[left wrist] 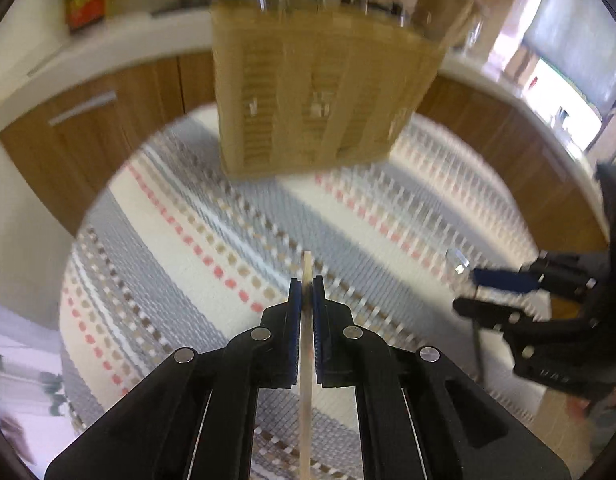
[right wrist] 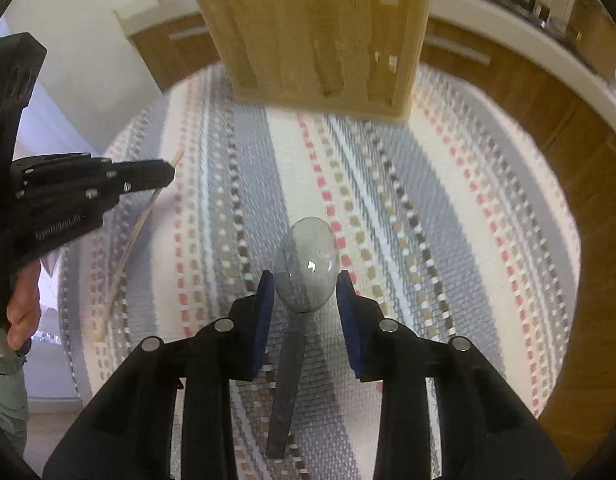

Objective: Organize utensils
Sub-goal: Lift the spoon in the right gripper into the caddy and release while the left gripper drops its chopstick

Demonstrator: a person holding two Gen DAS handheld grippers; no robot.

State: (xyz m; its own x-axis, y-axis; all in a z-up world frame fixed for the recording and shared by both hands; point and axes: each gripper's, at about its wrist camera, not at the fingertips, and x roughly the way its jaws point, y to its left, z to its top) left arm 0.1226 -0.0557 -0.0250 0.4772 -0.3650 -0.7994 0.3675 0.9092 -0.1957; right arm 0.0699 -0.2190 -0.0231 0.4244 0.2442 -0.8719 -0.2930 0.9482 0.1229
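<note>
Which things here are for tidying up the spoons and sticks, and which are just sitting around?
For the job: wooden stick in the left gripper; clear spoon between the right gripper fingers; wooden organizer box.

Just around: striped tablecloth, jars on the counter, cabinets.

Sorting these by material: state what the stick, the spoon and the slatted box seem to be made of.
Stick: pale, matte, thin and flat; looks like bare wood or bamboo.
Spoon: clear, glossy bowl with the cloth pattern showing through and a bright glint; probably plastic, with a darker handle.
Slatted box: tan matte slats; looks like bamboo or wood, though blurred.
</note>
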